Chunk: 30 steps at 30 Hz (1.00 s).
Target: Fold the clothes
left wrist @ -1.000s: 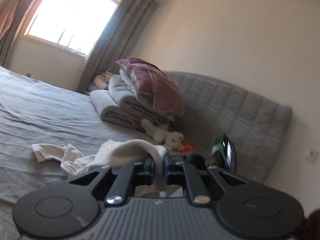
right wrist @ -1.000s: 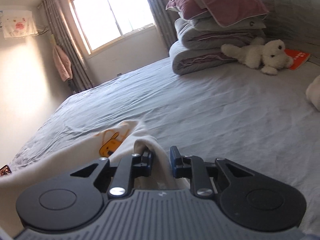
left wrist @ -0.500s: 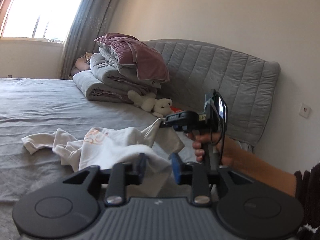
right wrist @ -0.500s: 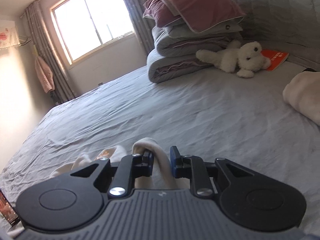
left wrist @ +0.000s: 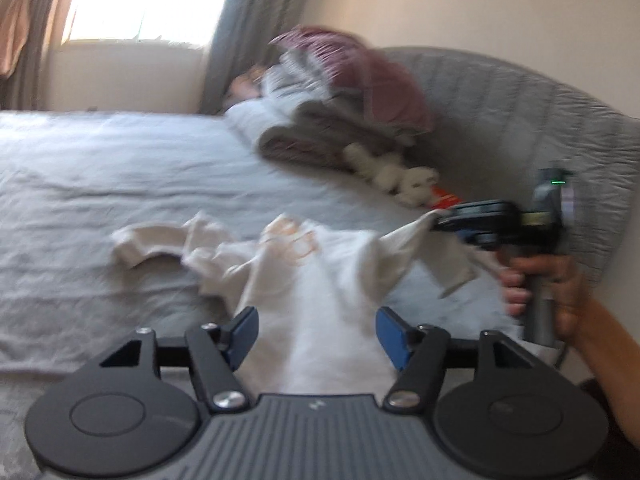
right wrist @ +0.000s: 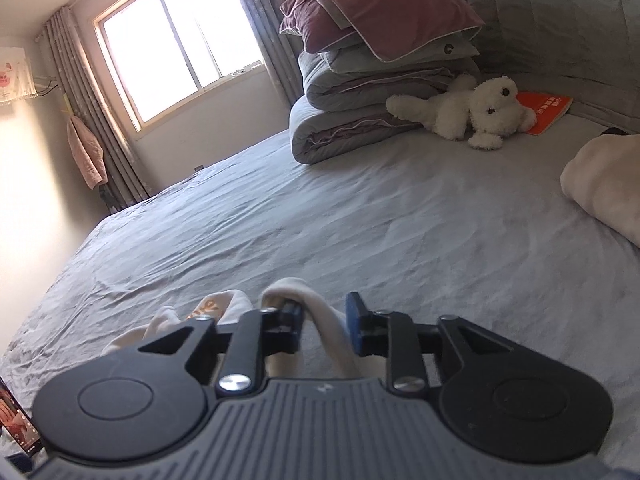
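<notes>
A cream shirt with an orange print [left wrist: 304,264] lies crumpled on the grey bed [left wrist: 100,168]. My left gripper [left wrist: 316,332] is open, its blue pads wide apart, with the shirt's fabric lying loose between them. My right gripper [right wrist: 324,318] is open too; a fold of the shirt [right wrist: 304,300] drapes between its fingers. In the left wrist view the right gripper [left wrist: 440,220] sits at the shirt's right corner, held by a hand [left wrist: 560,284]. That view is blurred.
A stack of folded grey and mauve bedding [right wrist: 380,64] stands at the headboard with a white plush dog [right wrist: 472,108] and an orange book [right wrist: 548,110]. A folded cream garment [right wrist: 604,176] lies at the right. A window [right wrist: 176,48] is behind.
Both grippers have opened and let go of the shirt. The left gripper has swung and the shirt has dropped onto the bed.
</notes>
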Motion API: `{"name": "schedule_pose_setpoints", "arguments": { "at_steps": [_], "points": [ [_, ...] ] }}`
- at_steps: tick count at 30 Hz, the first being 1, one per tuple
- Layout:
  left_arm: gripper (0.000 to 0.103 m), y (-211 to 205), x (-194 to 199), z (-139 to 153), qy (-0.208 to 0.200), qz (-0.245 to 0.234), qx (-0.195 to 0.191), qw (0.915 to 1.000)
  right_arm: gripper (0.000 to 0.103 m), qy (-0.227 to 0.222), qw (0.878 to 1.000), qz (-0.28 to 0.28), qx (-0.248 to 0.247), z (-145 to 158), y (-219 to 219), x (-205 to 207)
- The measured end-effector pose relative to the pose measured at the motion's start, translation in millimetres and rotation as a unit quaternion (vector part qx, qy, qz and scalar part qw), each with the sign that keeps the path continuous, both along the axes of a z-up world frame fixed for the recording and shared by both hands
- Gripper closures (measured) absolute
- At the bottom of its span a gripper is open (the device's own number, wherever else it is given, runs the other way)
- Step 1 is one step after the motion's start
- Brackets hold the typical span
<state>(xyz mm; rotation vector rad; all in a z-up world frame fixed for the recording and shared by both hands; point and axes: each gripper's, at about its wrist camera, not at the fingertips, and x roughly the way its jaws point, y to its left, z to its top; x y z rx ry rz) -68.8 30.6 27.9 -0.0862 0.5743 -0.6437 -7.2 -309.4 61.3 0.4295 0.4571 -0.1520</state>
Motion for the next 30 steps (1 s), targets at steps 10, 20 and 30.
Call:
{"name": "schedule_pose_setpoints", "arguments": {
  "at_steps": [10, 20, 30],
  "points": [
    [0.037, -15.3, 70.8, -24.4, 0.067, 0.087, -0.029, 0.9935, 0.060, 0.003, 1.000, -0.020, 0.005, -6.5, -10.4, -6.1],
    [0.044, -39.9, 111.2, -50.5, 0.120, 0.155, -0.058, 0.9790, 0.058, 0.007, 1.000, -0.010, 0.028, -13.7, -14.8, -7.9],
    [0.065, -38.6, 119.0, -59.1, 0.112, 0.176, -0.073, 0.9752, 0.053, 0.020, 0.999, 0.031, 0.040, -28.3, 6.8, 10.5]
  ]
}}
